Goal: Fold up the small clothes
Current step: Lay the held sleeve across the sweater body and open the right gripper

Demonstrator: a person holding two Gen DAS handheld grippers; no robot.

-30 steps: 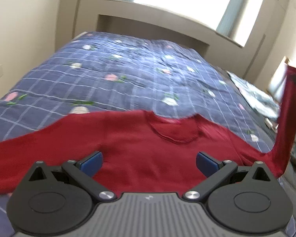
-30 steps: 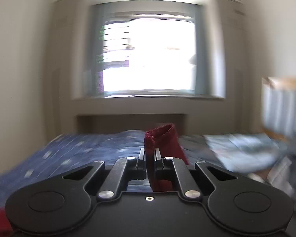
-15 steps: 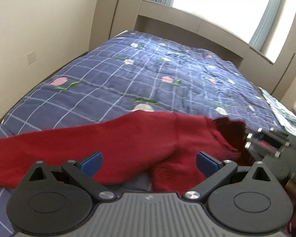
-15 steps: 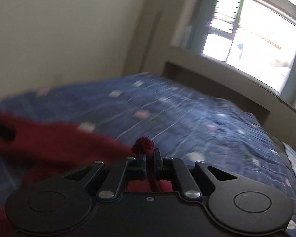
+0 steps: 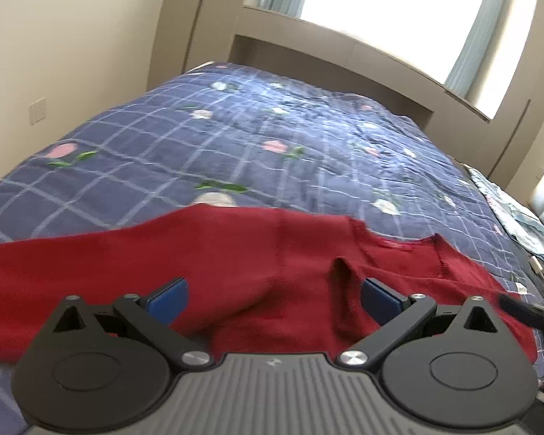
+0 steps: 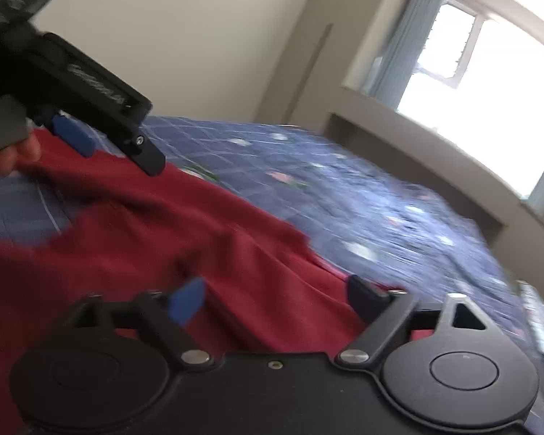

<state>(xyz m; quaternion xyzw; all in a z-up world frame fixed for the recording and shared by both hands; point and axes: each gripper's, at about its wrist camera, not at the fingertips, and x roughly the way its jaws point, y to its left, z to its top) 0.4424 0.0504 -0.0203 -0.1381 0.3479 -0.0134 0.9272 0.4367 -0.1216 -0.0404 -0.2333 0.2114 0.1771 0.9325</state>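
Now the red sweater lies spread across the blue checked quilt on the bed, near the front edge, one long sleeve running out flat to the left and the other sleeve folded in over the chest, its cuff end sitting as a small raised ridge near the collar. It looks like a fine knit, deep red, plain, with a round neckline showing on the right side. Judging by how it slumps and creases, this is soft, light, floppy cloth: it will sag wherever it is not supported, and it may drag on the quilt rather than slide cleanly. The left hand-held gripper hovers low over the body of the sweater, blue pads spread wide, nothing between them. The right hand-held gripper is also spread apart and empty, hanging just above the red fabric; in its view the left one shows at upper left, with fingers of the person's hand behind it. Best places to pinch, I'd say, are the firm edges: a cuff, the shoulder seam, or the hem, taking a good bite through the layers so the knit doesn't stretch or slip out. The left sleeve looks like the next part to bring in. The hem is hidden below the gripper bodies.
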